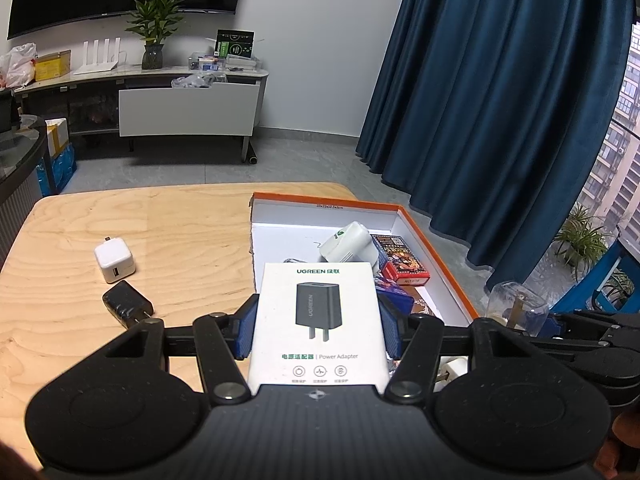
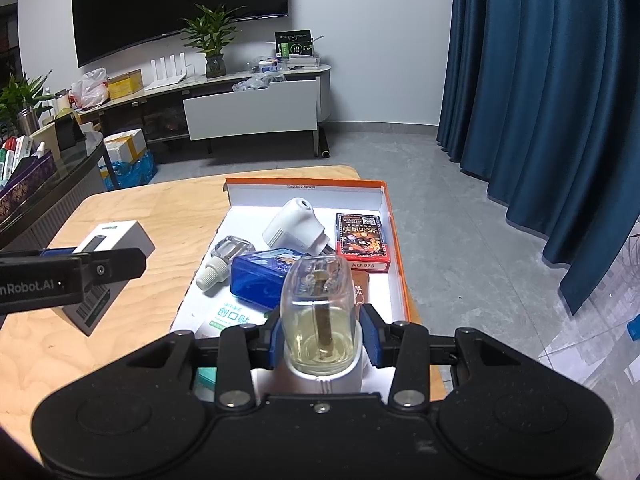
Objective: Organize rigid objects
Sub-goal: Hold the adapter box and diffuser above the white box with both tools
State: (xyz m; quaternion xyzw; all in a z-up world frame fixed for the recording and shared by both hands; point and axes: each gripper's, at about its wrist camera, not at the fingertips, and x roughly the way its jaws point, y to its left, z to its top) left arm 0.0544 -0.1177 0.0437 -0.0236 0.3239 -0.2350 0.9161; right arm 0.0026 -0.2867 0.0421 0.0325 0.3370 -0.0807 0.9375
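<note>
Our left gripper (image 1: 318,330) clamps a white power adapter box (image 1: 320,320) between its blue pads, while our right gripper (image 2: 324,338) pinches a clear bottle (image 2: 318,312) of yellowish liquid, held upright above the near end of the orange-rimmed tray (image 2: 394,240). Further off, the tray holds a blue case (image 2: 260,280) and a red card pack (image 2: 362,242), and two chargers (image 1: 114,266) lie on the wooden table (image 1: 160,232) left of it.
</note>
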